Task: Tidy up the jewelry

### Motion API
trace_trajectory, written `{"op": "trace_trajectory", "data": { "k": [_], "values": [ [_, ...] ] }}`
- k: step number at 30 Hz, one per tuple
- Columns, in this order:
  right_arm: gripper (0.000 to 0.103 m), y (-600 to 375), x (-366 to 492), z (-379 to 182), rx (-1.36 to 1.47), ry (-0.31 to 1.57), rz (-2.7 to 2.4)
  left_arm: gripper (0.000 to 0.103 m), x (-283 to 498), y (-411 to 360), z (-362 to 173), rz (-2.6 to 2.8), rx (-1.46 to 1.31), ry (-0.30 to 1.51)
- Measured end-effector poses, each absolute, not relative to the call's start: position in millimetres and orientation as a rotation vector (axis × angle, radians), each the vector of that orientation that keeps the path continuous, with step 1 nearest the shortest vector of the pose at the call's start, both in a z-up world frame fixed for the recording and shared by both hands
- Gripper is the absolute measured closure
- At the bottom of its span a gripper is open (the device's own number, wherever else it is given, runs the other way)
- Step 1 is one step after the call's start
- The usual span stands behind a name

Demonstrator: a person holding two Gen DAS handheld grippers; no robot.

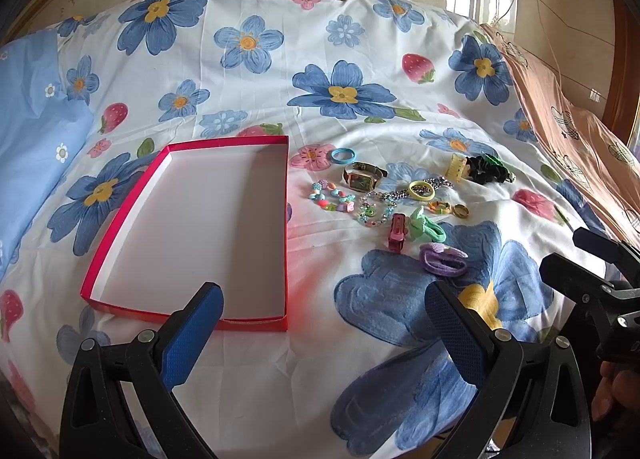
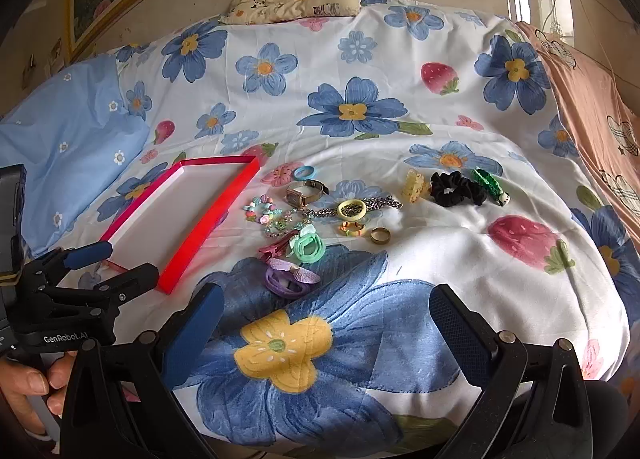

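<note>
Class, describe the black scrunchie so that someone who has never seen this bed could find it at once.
Start at the red box on the flowered bedspread and follow the row of jewelry to its right. Near the far end lies the scrunchie, between a pale yellow claw clip and a green clip. It is the only black, ruffled fabric ring.

Bare bedspread [image 2: 440,259] lies open near and right of the jewelry cluster [image 2: 320,215]. On the left the red box [image 1: 192,227] stands just beside the cluster.
</note>
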State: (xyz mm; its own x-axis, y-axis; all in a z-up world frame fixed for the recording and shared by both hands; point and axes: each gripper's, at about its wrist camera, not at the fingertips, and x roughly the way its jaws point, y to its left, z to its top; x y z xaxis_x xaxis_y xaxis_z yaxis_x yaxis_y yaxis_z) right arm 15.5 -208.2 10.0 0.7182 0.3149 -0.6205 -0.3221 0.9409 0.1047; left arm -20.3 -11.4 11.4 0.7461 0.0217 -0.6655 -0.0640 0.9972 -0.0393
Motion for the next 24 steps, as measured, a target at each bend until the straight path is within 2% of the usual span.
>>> {"op": "trace_trajectory", "data": {
  "k": [24],
  "values": [
    [0.001,-206.1,16.5,8.9,-0.009,0.682,0.379,0.001,-15.0,-13.3,5.7,0.046,-0.066,0.747]
  ]
}}
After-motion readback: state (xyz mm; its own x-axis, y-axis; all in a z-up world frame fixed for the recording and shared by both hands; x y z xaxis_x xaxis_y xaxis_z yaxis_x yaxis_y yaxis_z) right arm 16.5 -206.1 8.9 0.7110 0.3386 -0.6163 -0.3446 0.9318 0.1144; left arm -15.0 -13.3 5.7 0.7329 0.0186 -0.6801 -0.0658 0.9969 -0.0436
